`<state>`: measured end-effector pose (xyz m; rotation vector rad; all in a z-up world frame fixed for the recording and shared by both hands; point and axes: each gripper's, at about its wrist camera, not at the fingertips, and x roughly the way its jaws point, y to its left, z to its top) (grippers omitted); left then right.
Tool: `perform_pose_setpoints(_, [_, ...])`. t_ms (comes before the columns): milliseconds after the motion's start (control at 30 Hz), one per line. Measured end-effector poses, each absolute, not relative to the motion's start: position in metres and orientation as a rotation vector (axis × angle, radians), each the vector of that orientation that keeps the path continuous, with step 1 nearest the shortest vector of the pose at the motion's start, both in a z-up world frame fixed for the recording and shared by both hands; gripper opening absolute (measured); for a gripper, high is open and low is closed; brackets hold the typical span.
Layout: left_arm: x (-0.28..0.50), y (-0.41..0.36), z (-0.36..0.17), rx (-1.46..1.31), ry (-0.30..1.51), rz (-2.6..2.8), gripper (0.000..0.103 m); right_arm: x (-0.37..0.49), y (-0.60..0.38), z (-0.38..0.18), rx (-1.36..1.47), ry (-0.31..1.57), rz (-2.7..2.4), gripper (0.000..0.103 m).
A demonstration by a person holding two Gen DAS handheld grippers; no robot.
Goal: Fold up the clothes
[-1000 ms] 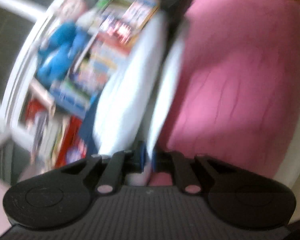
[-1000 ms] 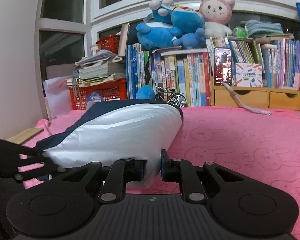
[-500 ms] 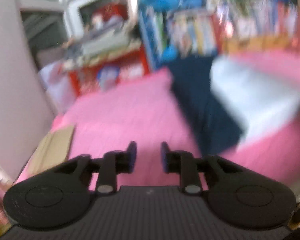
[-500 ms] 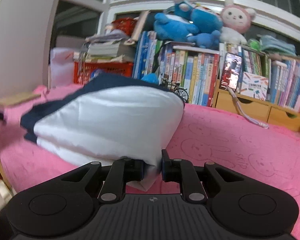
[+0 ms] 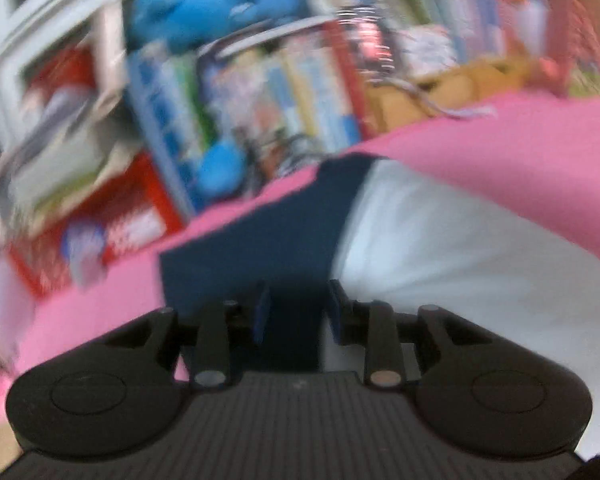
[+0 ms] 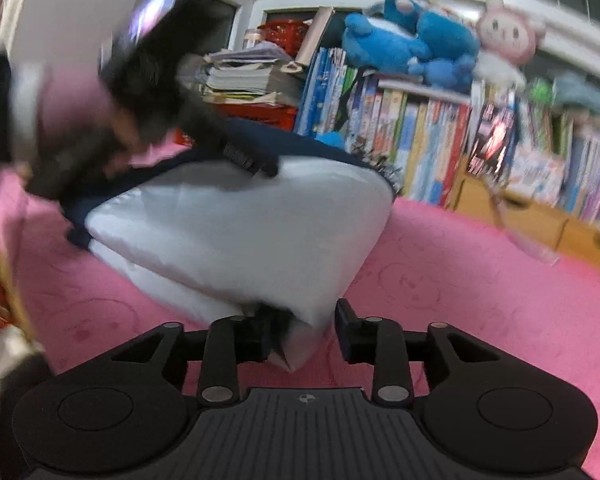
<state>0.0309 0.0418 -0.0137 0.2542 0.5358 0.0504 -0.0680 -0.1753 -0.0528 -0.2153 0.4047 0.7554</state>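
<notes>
A folded white garment [image 6: 240, 232] with a navy part [image 5: 260, 240] lies on the pink blanket [image 6: 480, 280]. My right gripper [image 6: 304, 328] is at the garment's near white corner, jaws opening. The corner still lies between them but stands clear of the right pad. My left gripper [image 5: 298, 308] hovers low over the navy part, jaws opening, with navy cloth showing in the gap and no grip visible. In the right wrist view the left gripper [image 6: 256, 166] is a blurred black shape over the garment's far edge, held by a hand in a pink sleeve [image 6: 72, 96].
A row of books [image 6: 420, 136] with blue and pink plush toys [image 6: 416, 44] on top lines the back. A red basket [image 6: 268, 112] with stacked papers stands at the back left, wooden drawers [image 6: 540, 216] at the back right. Pink blanket spreads to the right.
The left gripper let go of the white cloth, swung away left, then came back over the navy part. The right gripper's jaws parted from the white corner.
</notes>
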Motion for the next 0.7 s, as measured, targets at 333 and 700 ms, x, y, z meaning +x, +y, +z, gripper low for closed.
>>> perform_pose_setpoints(333, [0.004, 0.106, -0.007, 0.131, 0.541, 0.032, 0.041, 0.032, -0.264, -0.025, 0.328, 0.699, 0.956, 0.075])
perform_pose_setpoints(700, [-0.022, 0.154, 0.011, -0.012, 0.606, 0.159, 0.042, 0.142, -0.145, -0.045, 0.242, 0.791, 0.814, 0.081])
